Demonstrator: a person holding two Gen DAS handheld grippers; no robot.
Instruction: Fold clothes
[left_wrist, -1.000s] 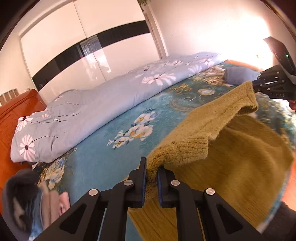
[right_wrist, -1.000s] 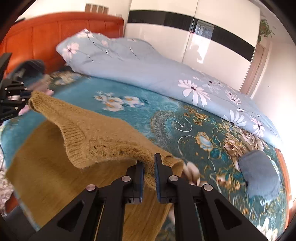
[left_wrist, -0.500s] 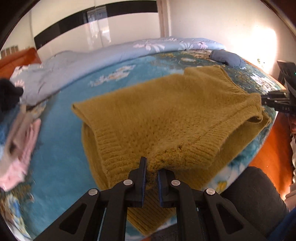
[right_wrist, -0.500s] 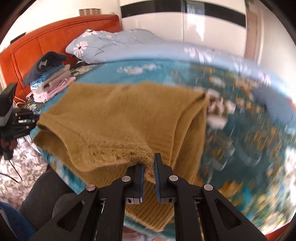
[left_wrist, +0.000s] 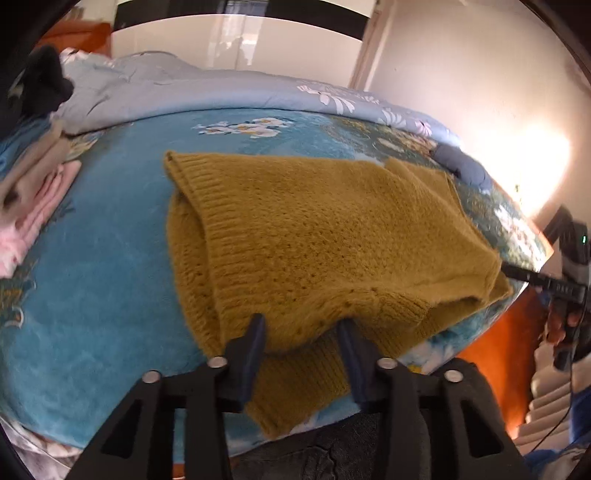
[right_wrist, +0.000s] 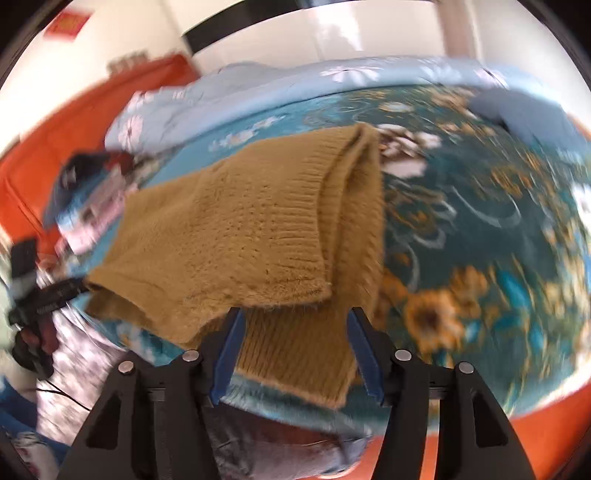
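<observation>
No legible writing; mustard sweater (left_wrist: 325, 236) folded on bed (left_wrist: 110, 288)

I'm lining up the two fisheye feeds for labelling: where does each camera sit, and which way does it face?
Left wrist: on the left hand-held gripper, jaws open, facing across the teal floral bedspread at the folded mustard knitted sweater; the person's dark trouser leg shows below.
Right wrist: on the right hand-held gripper, jaws open, facing the sweater towards the orange headboard.
Shared: sweater, bedspread, and each view shows the other gripper.
</observation>
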